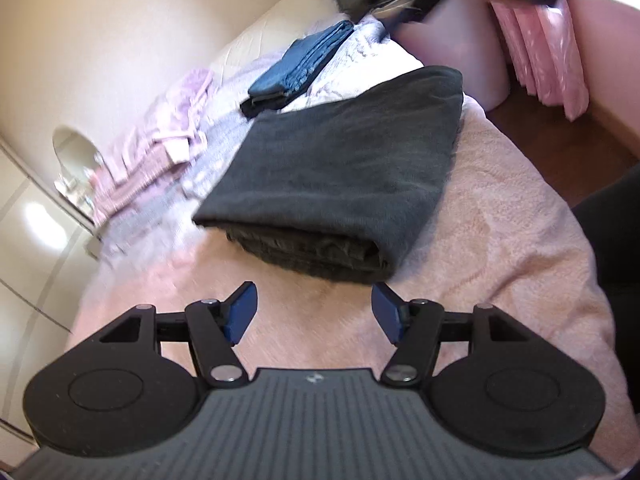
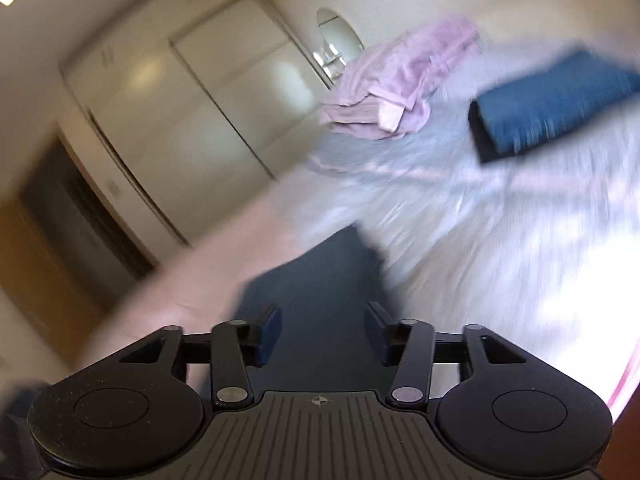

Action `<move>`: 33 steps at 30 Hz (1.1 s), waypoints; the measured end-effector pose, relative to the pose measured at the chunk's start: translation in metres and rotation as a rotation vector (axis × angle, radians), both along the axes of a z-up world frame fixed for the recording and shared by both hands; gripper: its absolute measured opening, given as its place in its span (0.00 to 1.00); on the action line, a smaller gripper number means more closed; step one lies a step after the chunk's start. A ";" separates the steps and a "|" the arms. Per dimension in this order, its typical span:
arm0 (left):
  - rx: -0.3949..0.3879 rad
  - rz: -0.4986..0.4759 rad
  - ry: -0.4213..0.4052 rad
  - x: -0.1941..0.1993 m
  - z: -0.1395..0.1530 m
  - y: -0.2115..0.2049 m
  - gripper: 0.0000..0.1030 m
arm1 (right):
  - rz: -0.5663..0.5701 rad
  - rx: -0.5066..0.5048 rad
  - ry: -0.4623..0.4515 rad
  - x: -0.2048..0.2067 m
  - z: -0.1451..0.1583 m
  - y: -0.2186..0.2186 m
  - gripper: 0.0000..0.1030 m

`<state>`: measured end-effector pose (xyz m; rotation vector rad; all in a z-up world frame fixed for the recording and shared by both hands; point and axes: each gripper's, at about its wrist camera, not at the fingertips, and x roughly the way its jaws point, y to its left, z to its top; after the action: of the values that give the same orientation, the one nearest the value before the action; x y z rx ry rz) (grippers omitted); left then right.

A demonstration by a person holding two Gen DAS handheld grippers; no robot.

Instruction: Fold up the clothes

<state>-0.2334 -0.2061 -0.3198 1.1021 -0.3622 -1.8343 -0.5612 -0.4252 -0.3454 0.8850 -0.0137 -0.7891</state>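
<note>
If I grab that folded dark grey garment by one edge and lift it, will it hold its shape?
Probably not. The dark grey garment is soft cloth folded in loose layers, so lifted by one edge it would likely droop and unfold. On the fuzzy pink blanket, pushing it would probably bunch it rather than slide it.

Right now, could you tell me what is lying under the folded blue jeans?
The blue jeans rest on a dark folded garment, whose edge shows at their near end, on the pale bedspread. What else they cover cannot be seen.
</note>
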 end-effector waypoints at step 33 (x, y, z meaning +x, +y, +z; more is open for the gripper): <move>-0.071 -0.175 -0.109 -0.039 -0.015 -0.016 0.73 | -0.170 0.146 -0.137 -0.072 -0.030 -0.007 0.10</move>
<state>-0.2727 -0.2219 -0.3352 1.1541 -0.6002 -1.9021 -0.6337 -0.4324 -0.3751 1.0858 -0.1555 -0.8946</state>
